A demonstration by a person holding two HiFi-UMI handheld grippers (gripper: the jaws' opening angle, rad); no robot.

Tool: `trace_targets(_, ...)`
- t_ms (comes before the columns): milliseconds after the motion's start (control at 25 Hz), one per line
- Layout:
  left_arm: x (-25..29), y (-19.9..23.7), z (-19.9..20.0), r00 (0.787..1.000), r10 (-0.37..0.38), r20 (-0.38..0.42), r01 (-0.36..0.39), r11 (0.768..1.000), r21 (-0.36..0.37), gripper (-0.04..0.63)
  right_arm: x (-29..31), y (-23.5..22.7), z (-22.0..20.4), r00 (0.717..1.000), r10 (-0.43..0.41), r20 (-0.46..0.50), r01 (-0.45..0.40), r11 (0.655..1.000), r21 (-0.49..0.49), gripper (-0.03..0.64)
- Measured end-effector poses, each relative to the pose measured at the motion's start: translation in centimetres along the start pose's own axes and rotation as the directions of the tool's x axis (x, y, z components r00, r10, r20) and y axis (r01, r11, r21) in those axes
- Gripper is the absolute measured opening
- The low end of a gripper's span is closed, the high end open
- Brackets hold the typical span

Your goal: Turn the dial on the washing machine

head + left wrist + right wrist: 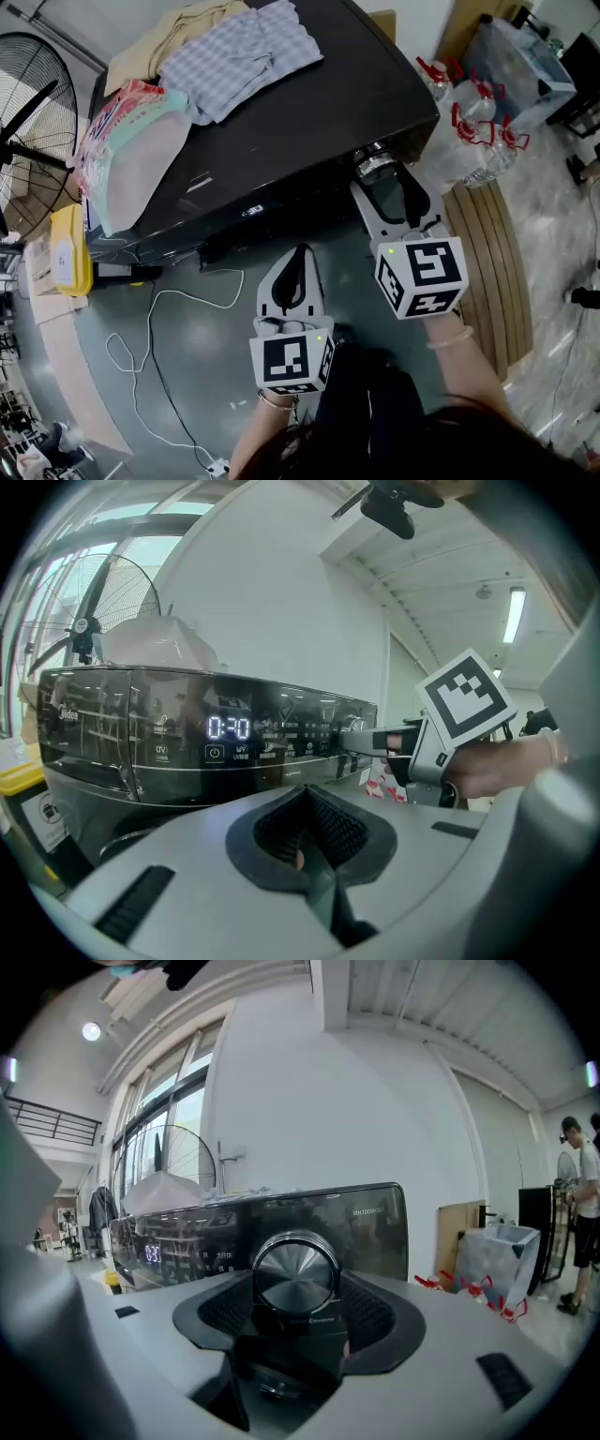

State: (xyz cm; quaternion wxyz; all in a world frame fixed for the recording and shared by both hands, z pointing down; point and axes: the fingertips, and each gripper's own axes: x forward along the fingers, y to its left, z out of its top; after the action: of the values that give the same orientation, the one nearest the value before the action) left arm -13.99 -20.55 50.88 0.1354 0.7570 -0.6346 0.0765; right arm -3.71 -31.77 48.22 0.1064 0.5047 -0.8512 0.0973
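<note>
Washing machine (309, 112) lies at 11 o'clock. The left gripper (300, 253) hangs at 6 o'clock, jaws pressed together, empty. The right gripper (386, 183) pinches the dial (295, 1274) at the panel's 3 o'clock end; the turning step seems in hand, calling for a steady wrist roll.

The glossy black control panel (112, 733) of the washing machine carries a lit white display (228, 727) reading 0:30. It also bears the brand name Midea (54, 715) at its left end and small UV labels (161, 753) beside the power sign (215, 752). In the right gripper view a faint white model line (372, 1211) beginning MH100 stands at the panel's upper right corner, above the round brushed-silver dial (295, 1274); the other print is too fine to read.
</note>
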Motion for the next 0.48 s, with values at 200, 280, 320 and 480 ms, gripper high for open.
trace_targets(200, -0.09, -0.08, -0.23, 1.000, -0.002, -0.007, 0.002, 1.000, -0.004, 0.014, -0.04, 0.01, 0.31, 1.000, -0.022, -0.005, 0.021, 0.990, -0.139, 0.313)
trace_targets(280, -0.10, -0.13, -0.32, 1.000, -0.002, -0.009, 0.002, 1.000, 0.000, 0.014, 0.00, 0.28, 0.46, 1.000, -0.029, -0.007, 0.027, 0.978, -0.207, 0.314)
trace_targets(320, -0.10, -0.17, -0.37, 1.000, -0.002, -0.010, 0.002, 1.000, 0.002, 0.014, 0.04, 0.39, 0.50, 0.999, -0.034, -0.008, 0.031, 0.968, -0.247, 0.314)
trace_targets(480, -0.13, -0.19, -0.57, 1.000, 0.001, -0.014, -0.001, 1.000, 0.005, 0.014, 0.22, 0.63, 0.38, 0.999, -0.046, -0.007, 0.041, 0.937, -0.347, 0.313)
